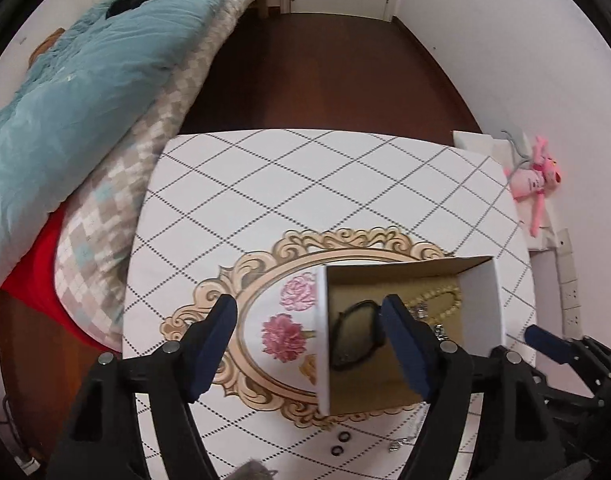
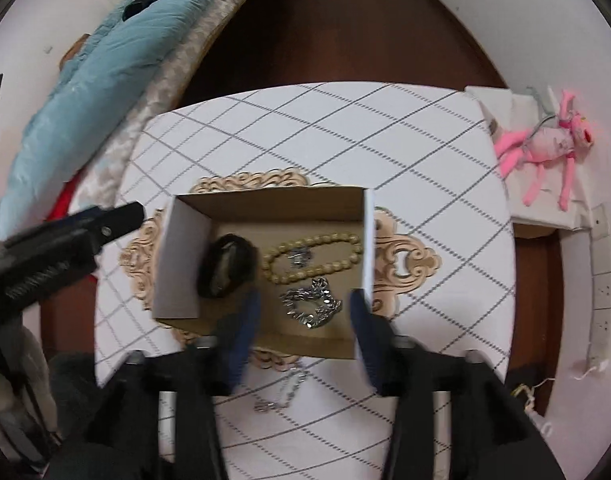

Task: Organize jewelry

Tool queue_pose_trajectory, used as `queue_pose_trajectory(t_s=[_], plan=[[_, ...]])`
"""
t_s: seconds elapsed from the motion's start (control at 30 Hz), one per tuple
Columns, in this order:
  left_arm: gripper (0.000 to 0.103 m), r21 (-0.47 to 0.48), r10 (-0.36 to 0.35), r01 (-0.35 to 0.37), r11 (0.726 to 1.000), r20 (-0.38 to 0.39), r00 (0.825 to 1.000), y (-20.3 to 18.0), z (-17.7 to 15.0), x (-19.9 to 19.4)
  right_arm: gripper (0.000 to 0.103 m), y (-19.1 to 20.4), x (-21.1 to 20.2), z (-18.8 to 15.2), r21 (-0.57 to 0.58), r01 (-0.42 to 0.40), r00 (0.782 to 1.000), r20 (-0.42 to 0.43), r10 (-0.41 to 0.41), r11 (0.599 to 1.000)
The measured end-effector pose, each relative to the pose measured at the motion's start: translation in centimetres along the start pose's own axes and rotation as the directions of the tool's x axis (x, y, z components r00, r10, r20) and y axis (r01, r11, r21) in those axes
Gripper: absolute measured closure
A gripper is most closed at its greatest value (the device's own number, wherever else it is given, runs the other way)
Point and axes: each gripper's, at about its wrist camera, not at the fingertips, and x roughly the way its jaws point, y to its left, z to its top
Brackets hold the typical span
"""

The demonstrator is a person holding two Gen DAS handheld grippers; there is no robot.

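An open cardboard box (image 2: 185,256) with white outer walls stands on an ornate floral mat (image 1: 265,320) on the table. In it lie a black bracelet (image 2: 227,266), a cream bead bracelet (image 2: 311,258) and a silver chain (image 2: 311,304). My right gripper (image 2: 303,334) is open above the box's near edge, over the silver chain. My left gripper (image 1: 311,344) is open and straddles the box's left wall, its right finger over the black bracelet (image 1: 355,336). A silver necklace (image 2: 283,394) lies on the table in front of the box. Small dark rings (image 1: 339,442) lie near the front edge.
The table has a white cloth (image 1: 305,184) with a diamond grid. A bed with a teal duvet (image 1: 85,80) is at the left. A pink plush toy (image 2: 545,148) lies on a white shelf at the right. Dark wood floor (image 1: 325,72) lies beyond.
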Motion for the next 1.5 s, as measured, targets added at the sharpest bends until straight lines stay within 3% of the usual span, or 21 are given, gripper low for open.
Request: queue_pose_trajectory(t_s=[0.03, 0.07, 0.1, 0.17, 0.2, 0.4, 0.73, 0.9, 1.5], plan=[[0.021, -0.001, 0.005, -0.005, 1.000, -0.003, 1.000, 0.2, 0.0, 0.2, 0.048, -0.2, 0.1, -0.3, 0.002, 0.021, 1.000, 0.002, -0.021, 1.000], [0.007, 0.001, 0.010, -0.010, 1.000, -0.004, 1.000, 0.2, -0.3, 0.4, 0.043, -0.3, 0.1, -0.6, 0.003, 0.046, 0.999, 0.001, -0.046, 0.999], [0.001, 0.007, 0.020, -0.020, 1.000, -0.002, 1.000, 0.3, -0.7, 0.5, 0.026, -0.4, 0.3, -0.7, 0.007, 0.058, 0.998, 0.001, -0.058, 0.998], [0.000, 0.015, 0.040, -0.040, 0.999, 0.002, 0.999, 0.2, -1.4, 0.8, 0.004, -0.7, 0.4, -1.0, 0.015, 0.095, 0.995, 0.003, -0.095, 0.995], [0.000, 0.021, 0.049, -0.049, 0.999, 0.006, 0.999, 0.2, -1.9, 0.9, 0.002, -0.7, 0.6, -1.1, 0.013, 0.116, 0.993, 0.005, -0.116, 0.993], [0.000, 0.038, 0.071, -0.071, 0.997, 0.010, 0.997, -0.3, -4.2, 1.4, 0.002, -1.0, 1.4, -2.1, 0.024, 0.175, 0.984, 0.010, -0.175, 0.984], [0.000, 0.023, 0.080, -0.081, 0.996, 0.040, 0.996, -0.6, -6.3, -0.2, 0.002, -1.2, 0.2, -3.2, 0.051, 0.190, 0.980, 0.053, -0.193, 0.980], [0.000, 0.015, 0.111, -0.113, 0.993, 0.114, 0.987, -0.7, -7.4, -3.1, 0.002, -0.5, -2.7, -4.5, 0.052, 0.202, 0.969, 0.137, -0.208, 0.978], [0.000, 0.011, 0.043, -0.048, 0.999, 0.292, 0.955, -1.9, -10.8, -13.5, 0.002, 1.4, -14.5, -9.5, 0.079, 0.210, 0.902, 0.369, -0.224, 0.975]])
